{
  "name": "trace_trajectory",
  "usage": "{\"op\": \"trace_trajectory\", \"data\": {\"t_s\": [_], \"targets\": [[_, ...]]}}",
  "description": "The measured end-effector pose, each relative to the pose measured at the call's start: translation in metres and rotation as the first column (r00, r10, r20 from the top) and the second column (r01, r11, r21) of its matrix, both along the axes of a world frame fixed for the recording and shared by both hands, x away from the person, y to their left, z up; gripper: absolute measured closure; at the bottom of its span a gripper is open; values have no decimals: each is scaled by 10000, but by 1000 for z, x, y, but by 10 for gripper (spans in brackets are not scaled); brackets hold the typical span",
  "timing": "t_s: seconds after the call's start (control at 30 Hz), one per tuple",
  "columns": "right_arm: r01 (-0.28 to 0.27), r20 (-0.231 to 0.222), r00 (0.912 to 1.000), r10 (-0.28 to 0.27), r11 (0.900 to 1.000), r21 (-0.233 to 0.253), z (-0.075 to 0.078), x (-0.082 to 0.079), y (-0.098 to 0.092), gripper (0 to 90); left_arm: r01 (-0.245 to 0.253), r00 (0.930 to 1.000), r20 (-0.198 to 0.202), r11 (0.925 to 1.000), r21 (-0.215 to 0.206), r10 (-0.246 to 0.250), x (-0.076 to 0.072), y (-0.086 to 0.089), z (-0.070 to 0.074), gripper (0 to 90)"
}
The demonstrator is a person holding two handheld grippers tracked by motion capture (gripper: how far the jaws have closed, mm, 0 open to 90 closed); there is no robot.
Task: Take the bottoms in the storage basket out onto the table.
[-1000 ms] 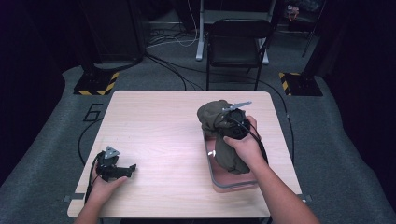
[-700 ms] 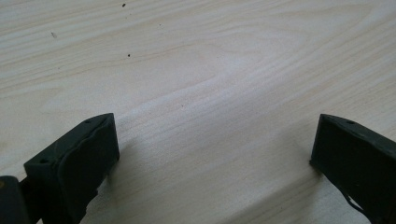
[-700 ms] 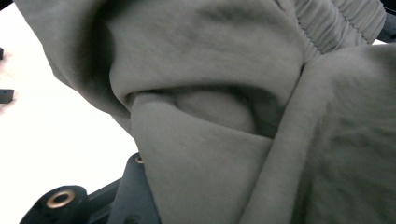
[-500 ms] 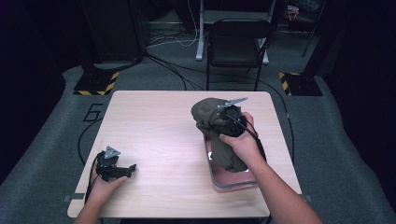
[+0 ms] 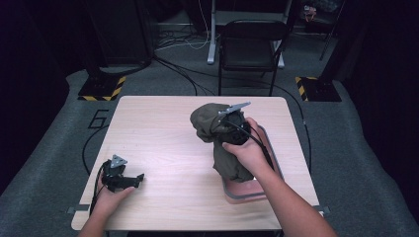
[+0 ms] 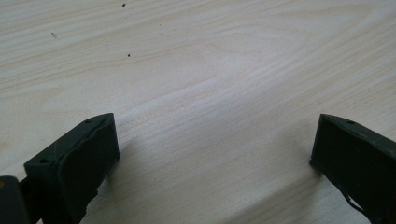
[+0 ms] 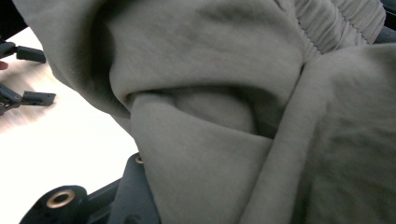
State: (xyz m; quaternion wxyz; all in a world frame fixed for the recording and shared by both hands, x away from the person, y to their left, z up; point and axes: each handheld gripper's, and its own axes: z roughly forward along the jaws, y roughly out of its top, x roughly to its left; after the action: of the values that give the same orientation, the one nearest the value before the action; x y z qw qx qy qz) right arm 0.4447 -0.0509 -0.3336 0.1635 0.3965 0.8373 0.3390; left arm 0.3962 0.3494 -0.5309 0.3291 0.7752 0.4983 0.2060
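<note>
Olive-green fleece garment (image 5: 222, 143) hangs bunched from my right gripper (image 5: 231, 123), clamped on it above the pink tray (image 5: 276, 168) at right; trailing folds may snag. Left gripper (image 5: 129, 180) rests wide open, empty, near left.

right gripper (image 5: 228, 123) has dragged the olive garment (image 5: 217, 138) up and leftward, mostly clear of the pink tray (image 5: 249, 190) now (bottom end trailing).
</note>
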Motion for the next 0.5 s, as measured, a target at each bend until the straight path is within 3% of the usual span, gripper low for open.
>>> {"op": "trace_trajectory", "data": {"t_s": [0.5], "targets": [[-443,-41,9990,443,9990,47,1,1,23,602,-5,10000,2,10000,-7,5,0,0,0,6]]}}
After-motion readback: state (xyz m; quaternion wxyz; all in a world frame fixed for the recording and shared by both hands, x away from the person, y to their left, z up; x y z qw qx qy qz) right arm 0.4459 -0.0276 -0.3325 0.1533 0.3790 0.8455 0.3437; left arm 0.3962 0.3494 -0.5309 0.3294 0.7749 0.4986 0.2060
